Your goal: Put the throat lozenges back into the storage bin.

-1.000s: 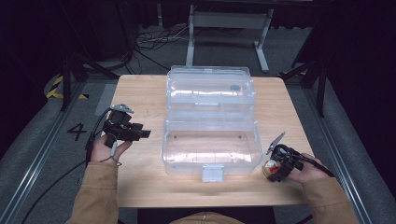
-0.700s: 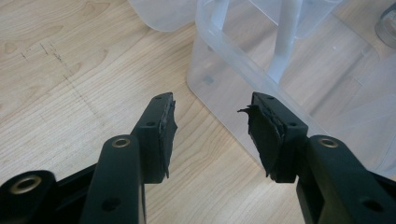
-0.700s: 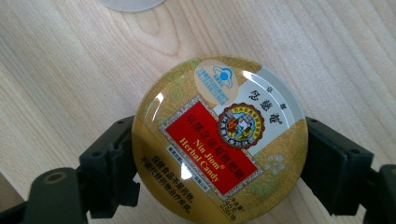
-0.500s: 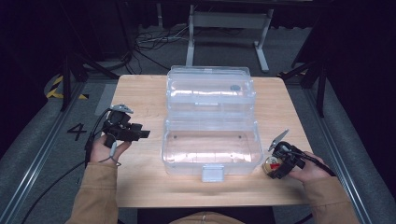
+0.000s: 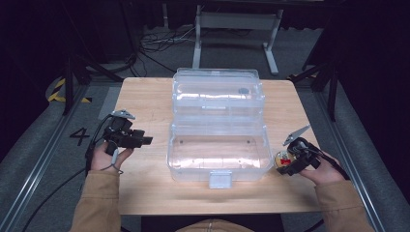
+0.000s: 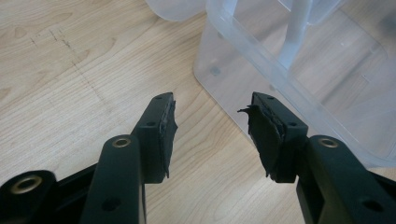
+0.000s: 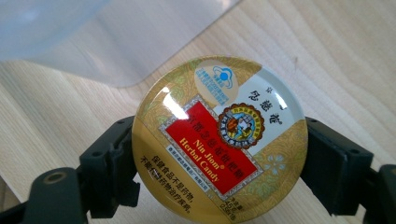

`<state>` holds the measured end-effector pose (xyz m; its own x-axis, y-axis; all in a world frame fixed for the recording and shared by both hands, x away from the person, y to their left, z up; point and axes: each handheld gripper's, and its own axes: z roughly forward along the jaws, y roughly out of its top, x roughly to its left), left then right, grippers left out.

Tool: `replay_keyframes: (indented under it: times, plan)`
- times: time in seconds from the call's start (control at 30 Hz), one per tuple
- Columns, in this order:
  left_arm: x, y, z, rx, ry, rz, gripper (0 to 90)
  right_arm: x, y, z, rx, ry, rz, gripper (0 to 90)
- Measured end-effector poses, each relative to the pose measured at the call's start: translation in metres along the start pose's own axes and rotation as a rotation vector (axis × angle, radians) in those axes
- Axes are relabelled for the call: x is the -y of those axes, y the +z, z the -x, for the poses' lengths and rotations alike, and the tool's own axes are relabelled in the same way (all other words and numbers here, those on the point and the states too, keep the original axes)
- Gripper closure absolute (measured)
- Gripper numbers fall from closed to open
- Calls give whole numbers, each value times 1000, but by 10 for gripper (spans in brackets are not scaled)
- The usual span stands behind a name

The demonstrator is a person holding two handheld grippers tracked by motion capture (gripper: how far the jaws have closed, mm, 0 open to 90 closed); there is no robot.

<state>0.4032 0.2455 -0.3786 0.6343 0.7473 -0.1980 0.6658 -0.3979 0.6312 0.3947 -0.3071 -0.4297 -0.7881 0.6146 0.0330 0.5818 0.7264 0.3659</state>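
Observation:
A clear plastic box [image 5: 218, 153] stands open in the middle of the wooden table, its lid [image 5: 218, 93] laid back behind it. My right gripper [image 5: 286, 164] sits just right of the box, shut on a round gold and red candy tin [image 5: 283, 159]. In the right gripper view the tin [image 7: 219, 140] is squeezed between both jaws, low over the wood. My left gripper [image 5: 143, 141] rests open left of the box, pointing at it. The left gripper view shows its jaws apart with nothing between them, and the box wall [image 6: 261, 70] lies just ahead.
The wooden table [image 5: 145, 101] has bare wood on both sides of the box. A latch tab [image 5: 220, 180] hangs at the box's front edge. Beyond the table are a dark floor, cables and a metal stand [image 5: 237, 21].
My right gripper with the tin has shifted slightly. The left gripper and the box have stayed in place.

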Motion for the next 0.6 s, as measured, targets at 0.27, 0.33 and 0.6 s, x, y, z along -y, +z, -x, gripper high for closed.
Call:
replay_keyframes:
  times: [0.27, 0.33, 0.6]
  plan:
    - [1, 0, -1, -1, -5, -1, 513, -7, -11, -1, 1, -6, 19, 202]
    - [1, 0, -1, -3, -4, -1, 513, -11, -18, -2, 10, -15, 29, 202]
    - [1, 1, 0, -4, -2, -7, 513, -18, -34, -3, 14, -30, 33, 202]
